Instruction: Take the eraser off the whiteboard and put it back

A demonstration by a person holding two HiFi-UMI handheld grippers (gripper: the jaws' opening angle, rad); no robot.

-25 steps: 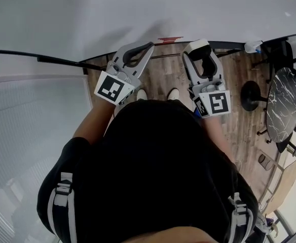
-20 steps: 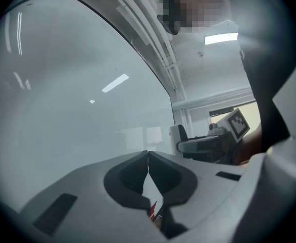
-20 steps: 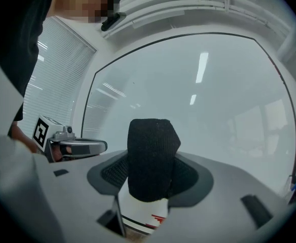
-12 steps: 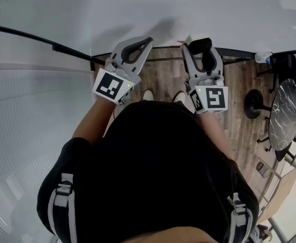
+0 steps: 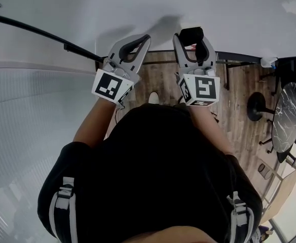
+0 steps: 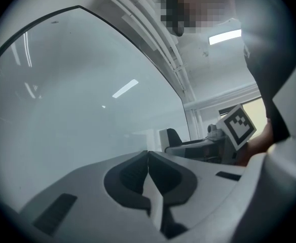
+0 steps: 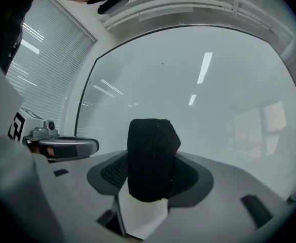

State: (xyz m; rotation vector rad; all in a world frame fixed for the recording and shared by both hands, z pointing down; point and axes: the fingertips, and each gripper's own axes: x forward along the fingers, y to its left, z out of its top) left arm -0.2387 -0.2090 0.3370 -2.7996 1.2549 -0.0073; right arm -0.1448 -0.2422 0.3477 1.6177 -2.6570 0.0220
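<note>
A big white whiteboard [image 5: 138, 9] fills the top of the head view and stands close ahead in both gripper views [image 7: 204, 85] [image 6: 72, 100]. My right gripper [image 5: 189, 40] is shut on the black felt eraser [image 5: 192, 33], which stands upright between its pads [image 7: 150, 156] and just short of the board. To its left, my left gripper [image 5: 144, 38] is shut with nothing in it, its pads meeting [image 6: 148, 158]. Both point level at the board, side by side. The left gripper view also catches the right gripper's marker cube [image 6: 237, 125].
The whiteboard's black frame edge [image 5: 36, 32] runs to the left, with slatted blinds [image 5: 26, 120] beside it. A wood floor [image 5: 163, 80] lies below. At the right stand a round marble table [image 5: 290, 115] and a chair base [image 5: 256, 103].
Both grippers have moved forward toward the whiteboard and a little left in the head view. The eraser stays gripped in the right one. The left stays shut.
</note>
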